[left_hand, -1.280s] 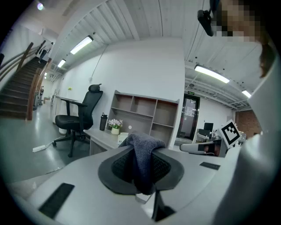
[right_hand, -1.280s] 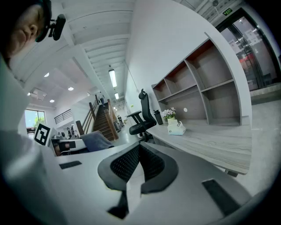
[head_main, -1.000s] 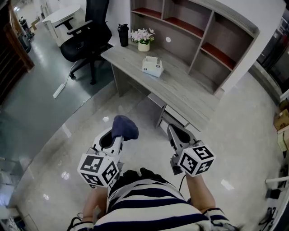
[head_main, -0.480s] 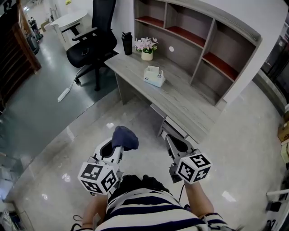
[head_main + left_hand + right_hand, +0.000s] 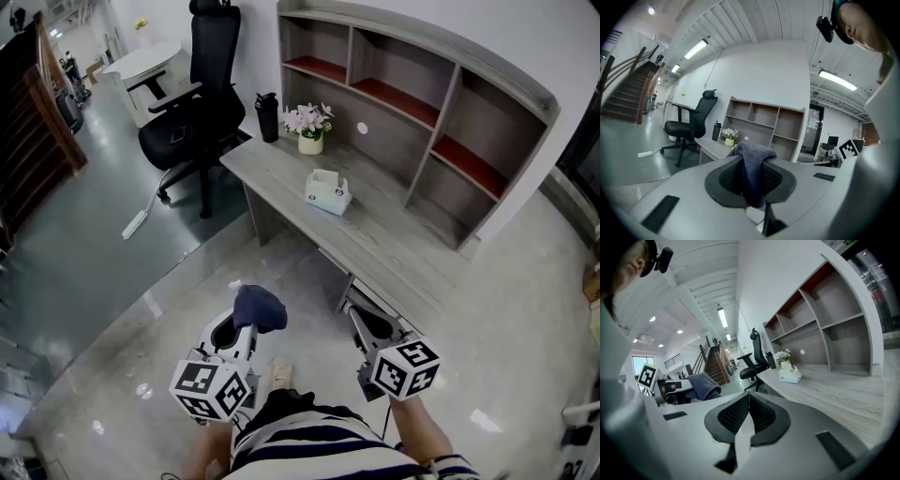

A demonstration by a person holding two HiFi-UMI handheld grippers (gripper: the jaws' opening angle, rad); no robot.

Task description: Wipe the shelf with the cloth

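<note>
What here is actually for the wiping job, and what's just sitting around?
For the job: cloth, clamped in the left tool; shelf at the back of the desk.
Lying about: tissue box, flower pot, black bottle, office chair; right tool shut, empty.

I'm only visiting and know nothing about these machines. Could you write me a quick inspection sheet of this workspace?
Surface: grey desk with an open shelf standing along its back.
Job's things: dark blue cloth, held well short of the shelf.
Clutter: tissue box, flower pot and black bottle on the desk.
Grippers: left claw shut on the cloth; right claw shut, nothing in it.
Cables: power strip lying on the floor.
Surroundings: black office chair beside the desk.
</note>
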